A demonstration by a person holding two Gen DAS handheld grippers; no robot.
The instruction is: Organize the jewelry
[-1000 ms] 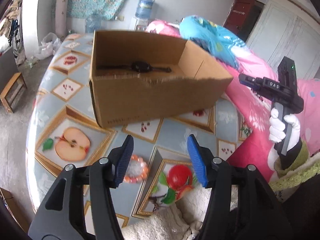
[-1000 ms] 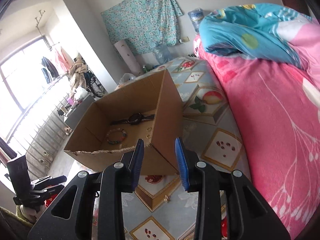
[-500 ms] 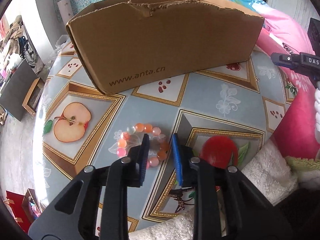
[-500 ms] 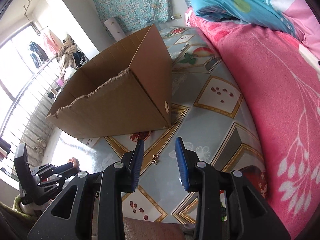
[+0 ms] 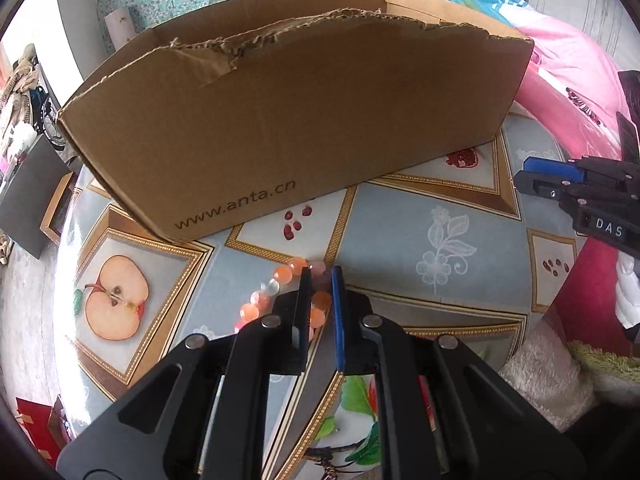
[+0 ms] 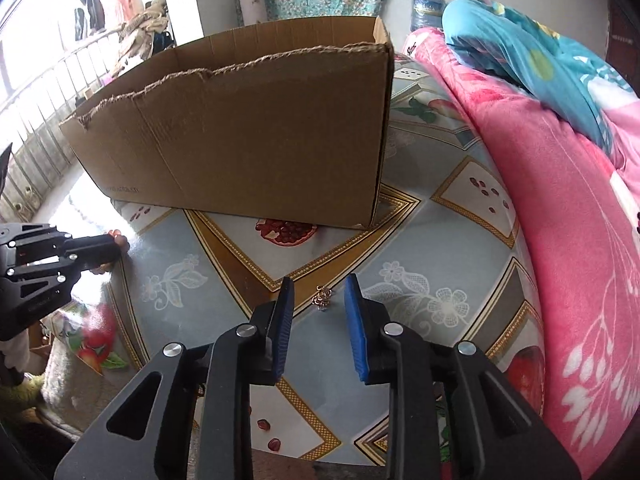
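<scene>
Here, the pink bed [image 6: 568,208] with its blue quilt [image 6: 532,52] runs along the right side, and beside it the surface [image 5: 400,232], covered in a fruit-patterned cloth, carries one cardboard box [image 5: 296,120] at its far part; the box's near wall hides whatever lies inside from both views. The left tool [image 5: 320,280] is pitched down low over the near left part of the surface, its two fingers drawn close together around one side of the single bead bracelet [image 5: 280,284], grasping it; several orange and pink beads show left of the fingers, the rest are hidden behind them. The right tool [image 6: 319,294] hovers low over the near middle of the surface with its fingers spread apart and holding nothing. Between and just beyond its fingertips lies one small gold-coloured piece of jewelry [image 6: 322,298], too small to make out in detail. In the left wrist view the right tool is cut off by the right edge.
</scene>
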